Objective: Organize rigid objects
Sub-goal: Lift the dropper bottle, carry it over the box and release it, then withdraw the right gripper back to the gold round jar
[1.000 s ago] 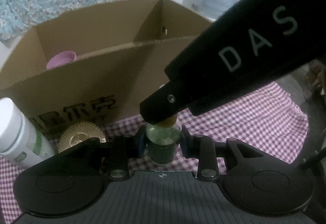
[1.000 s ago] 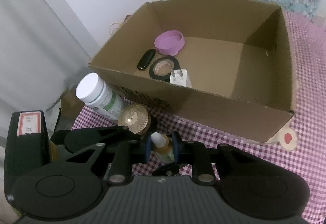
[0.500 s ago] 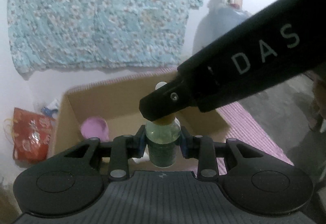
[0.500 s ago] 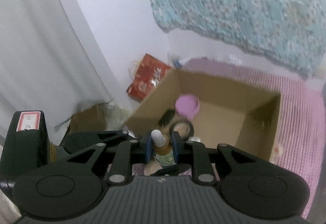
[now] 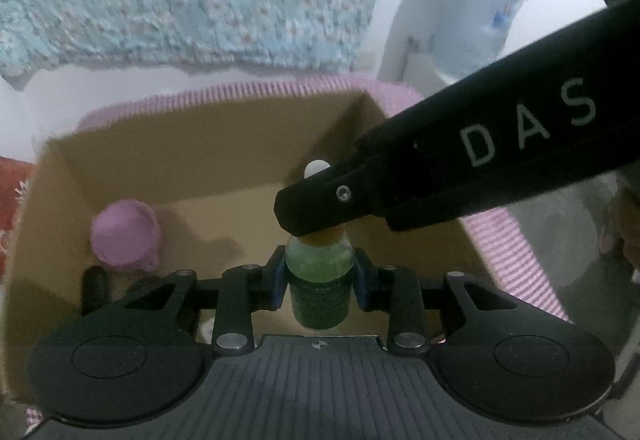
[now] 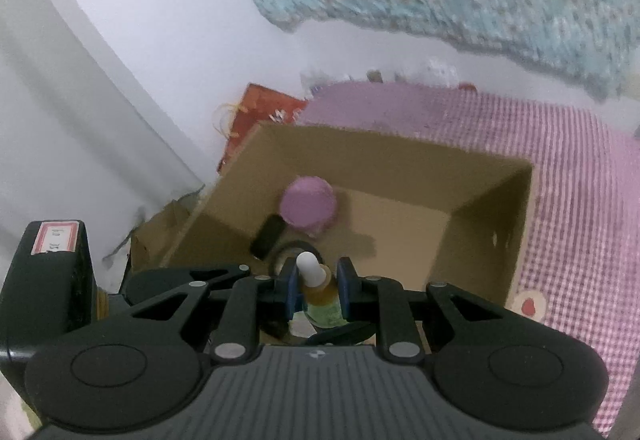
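You've carried the bottle (image 5: pixel 318 280) from the checked cloth up over the open cardboard box (image 5: pixel 180 144) — left gripper (image 5: pixel 320 282) pinching its body, right gripper (image 6: pixel 318 290) pinching its neck. It hangs above the floor, ready to lower.

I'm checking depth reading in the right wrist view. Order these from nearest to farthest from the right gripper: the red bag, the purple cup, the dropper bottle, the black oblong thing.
1. Dropper bottle: clamped between the right gripper pads.
2. Black oblong thing: in the cardboard box, just beyond, slightly left.
3. Purple cup: farther in, touching it.
4. Red bag: outside the box, by the wall.
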`<state>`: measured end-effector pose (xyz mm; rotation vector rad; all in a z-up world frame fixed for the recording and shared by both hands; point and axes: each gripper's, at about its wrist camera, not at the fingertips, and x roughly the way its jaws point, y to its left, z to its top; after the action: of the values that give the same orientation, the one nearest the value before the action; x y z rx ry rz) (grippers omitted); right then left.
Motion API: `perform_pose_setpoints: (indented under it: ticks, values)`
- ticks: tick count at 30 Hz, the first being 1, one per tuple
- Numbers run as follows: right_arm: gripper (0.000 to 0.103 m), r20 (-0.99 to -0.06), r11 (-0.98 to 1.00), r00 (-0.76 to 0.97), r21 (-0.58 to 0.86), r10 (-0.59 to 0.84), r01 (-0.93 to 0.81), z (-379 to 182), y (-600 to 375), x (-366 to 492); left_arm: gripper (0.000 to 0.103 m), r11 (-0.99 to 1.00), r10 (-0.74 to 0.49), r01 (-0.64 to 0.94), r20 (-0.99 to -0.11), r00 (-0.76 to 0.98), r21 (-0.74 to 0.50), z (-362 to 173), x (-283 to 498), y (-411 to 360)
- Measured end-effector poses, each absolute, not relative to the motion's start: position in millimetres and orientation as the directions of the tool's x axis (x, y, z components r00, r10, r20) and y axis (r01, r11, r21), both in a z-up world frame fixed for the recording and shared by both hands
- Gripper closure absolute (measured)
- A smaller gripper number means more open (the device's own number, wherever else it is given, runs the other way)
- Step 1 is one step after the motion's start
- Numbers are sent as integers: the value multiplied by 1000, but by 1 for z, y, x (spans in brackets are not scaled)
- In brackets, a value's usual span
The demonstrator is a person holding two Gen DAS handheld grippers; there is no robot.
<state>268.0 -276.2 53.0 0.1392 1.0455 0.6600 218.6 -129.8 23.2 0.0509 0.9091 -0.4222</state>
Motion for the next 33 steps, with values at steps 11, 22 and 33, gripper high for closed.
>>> perform_pose_setpoints:
  ticks: [11,22,33]
  values:
    - [85,-773,793,259,461,580,-398,-4,-291,266,58,912,-302,394,-840,451,-117,0,228,-128]
    - [81,-666,792,430,499,610,-351,45,-325,225,16,907,-326,413,-761,560,-85,44,182,-115]
    - [60,-578,790,553,535,601,-300,66,-339,130,3,922,-341,368,-696,631,-118,77,103,-60]
